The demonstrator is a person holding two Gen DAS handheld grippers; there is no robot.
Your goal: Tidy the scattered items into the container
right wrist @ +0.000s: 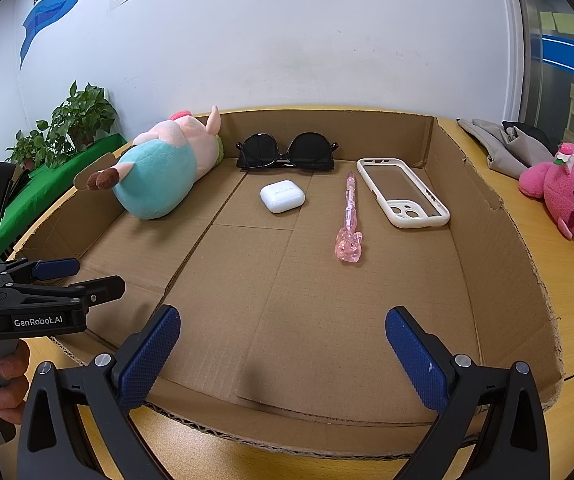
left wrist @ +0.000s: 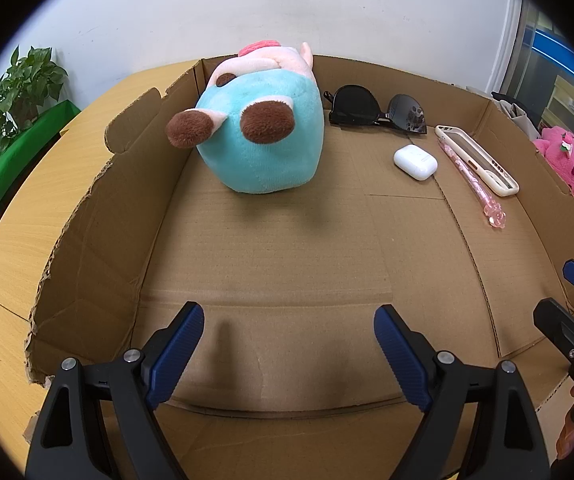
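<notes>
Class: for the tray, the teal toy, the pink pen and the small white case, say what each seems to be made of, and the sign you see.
Tray: corrugated cardboard, matt brown; fluted torn edges.
Teal toy: plush fabric; fuzzy nap, soft rounded bulk.
Pink pen: probably clear tinted plastic; translucent, glossy.
White case: likely hard plastic; smooth, shiny.
</notes>
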